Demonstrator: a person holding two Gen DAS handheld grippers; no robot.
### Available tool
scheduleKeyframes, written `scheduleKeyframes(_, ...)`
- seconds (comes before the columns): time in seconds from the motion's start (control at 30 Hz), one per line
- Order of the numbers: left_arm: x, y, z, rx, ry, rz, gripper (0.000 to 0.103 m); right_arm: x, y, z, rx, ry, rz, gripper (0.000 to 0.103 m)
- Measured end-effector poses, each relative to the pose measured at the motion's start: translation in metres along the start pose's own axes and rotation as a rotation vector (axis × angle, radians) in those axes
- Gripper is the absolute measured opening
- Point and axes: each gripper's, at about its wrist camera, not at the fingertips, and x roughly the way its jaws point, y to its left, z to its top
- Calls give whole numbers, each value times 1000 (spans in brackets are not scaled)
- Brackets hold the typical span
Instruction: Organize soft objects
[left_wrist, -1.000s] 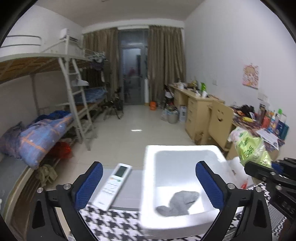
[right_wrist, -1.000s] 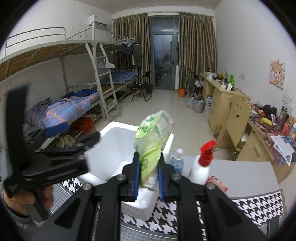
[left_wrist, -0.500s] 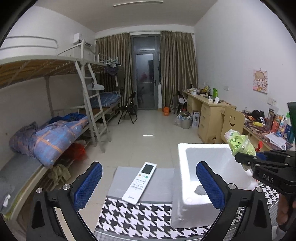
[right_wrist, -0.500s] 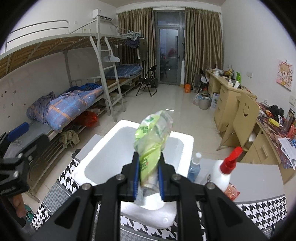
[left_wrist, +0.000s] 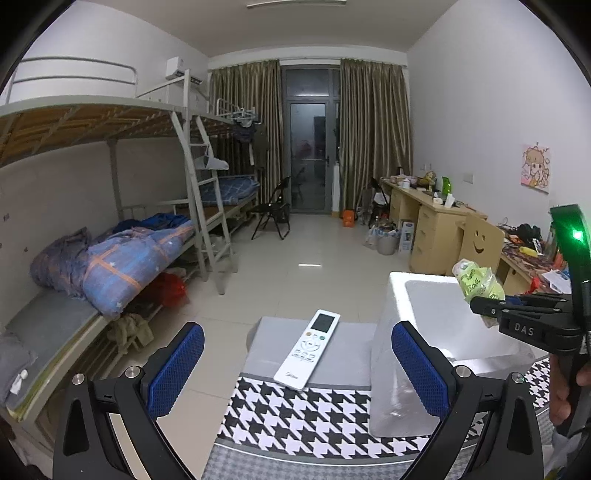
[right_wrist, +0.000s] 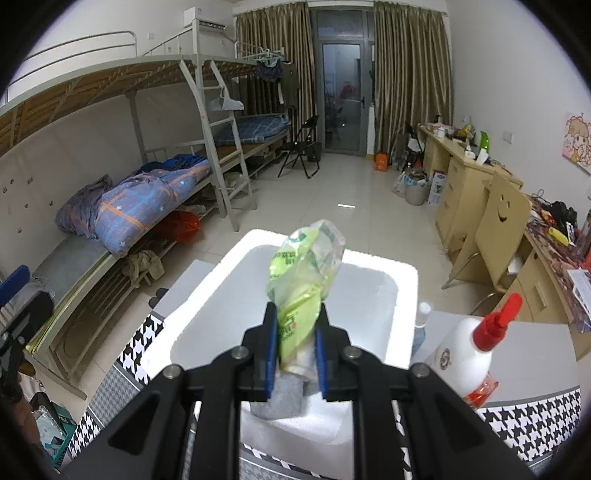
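Packet (right_wrist: 304, 273) upright, top tilted right, pinched in right gripper (right_wrist: 295, 343) jaws, seemingly over foam box (right_wrist: 404, 295); left gripper (left_wrist: 297, 369) jaws spread.

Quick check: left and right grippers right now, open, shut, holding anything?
Left gripper: open, nothing between its pads.
Right gripper: shut on the green packet, above the white foam box.

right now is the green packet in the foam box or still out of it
Out: the right claw pinches the green packet above the white foam box.
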Motion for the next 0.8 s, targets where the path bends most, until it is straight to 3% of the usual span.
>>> scheduleKeyframes(0.17, -1, 9, -4, -21, 11, 10, 102, 11, -6, 1, 30, 33, 8, 26)
scheduleKeyframes(0.27, -1, 10, -6, -28, 14, 13, 102, 17, -6, 0, 29, 55, 12, 44)
scheduleKeyframes(0.33, -1, 9, -8, -31, 19, 9, 102, 20, -4, -1, 15, 64, -5, 67)
scheduleKeyframes(0.37, -1, 9, -10, -31, 21, 9, 102, 20, -4, -2, 10, 60, -17, 70)
scheduleKeyframes(0.8, -9, 6, -7, -22, 10, -15, 102, -12, -1, -2, 28, -3, -22, 71)
